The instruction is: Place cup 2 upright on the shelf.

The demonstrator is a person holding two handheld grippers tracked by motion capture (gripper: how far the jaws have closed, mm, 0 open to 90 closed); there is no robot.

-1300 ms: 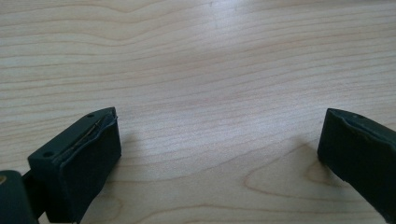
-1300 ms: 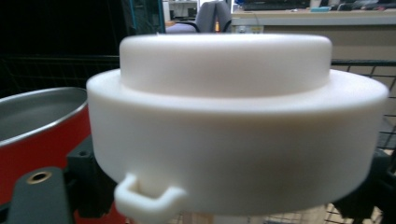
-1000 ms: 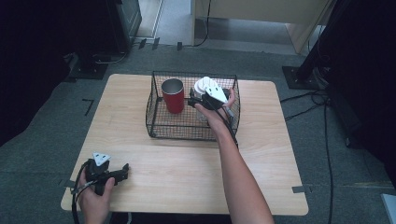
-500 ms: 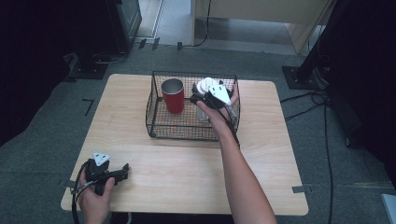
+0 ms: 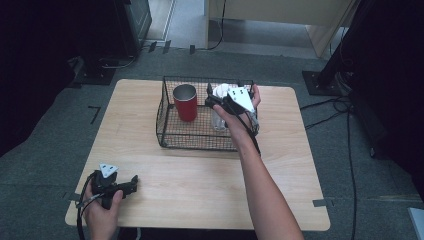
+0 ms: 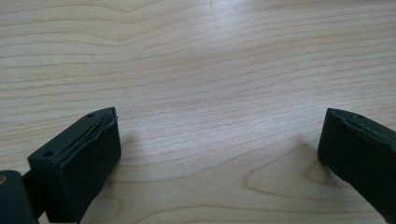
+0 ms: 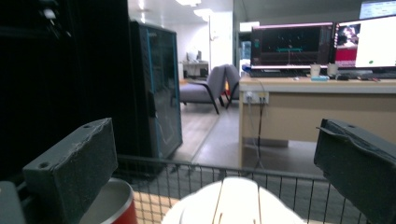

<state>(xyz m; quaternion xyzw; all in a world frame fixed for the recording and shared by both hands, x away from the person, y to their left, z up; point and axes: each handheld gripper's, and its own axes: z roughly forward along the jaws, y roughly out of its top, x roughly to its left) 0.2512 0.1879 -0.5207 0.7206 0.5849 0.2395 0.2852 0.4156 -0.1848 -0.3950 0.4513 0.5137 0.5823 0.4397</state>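
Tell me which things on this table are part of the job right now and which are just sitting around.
In the job:
- right tongs, open above the basket
- white-lidded clear container
- black wire basket

Lying about:
- red metal cup, upright in the basket
- left tongs, open, resting on the light wooden table

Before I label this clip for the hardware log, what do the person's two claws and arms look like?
Both are black handheld tools. The left claw carries a grey three-cornered plate with dark dots and trails a black cable; its two jaws are blocky, with flat dark pads. The right claw has the same grey plate and blocky jaws. Both forearms are bare, with no sleeves.
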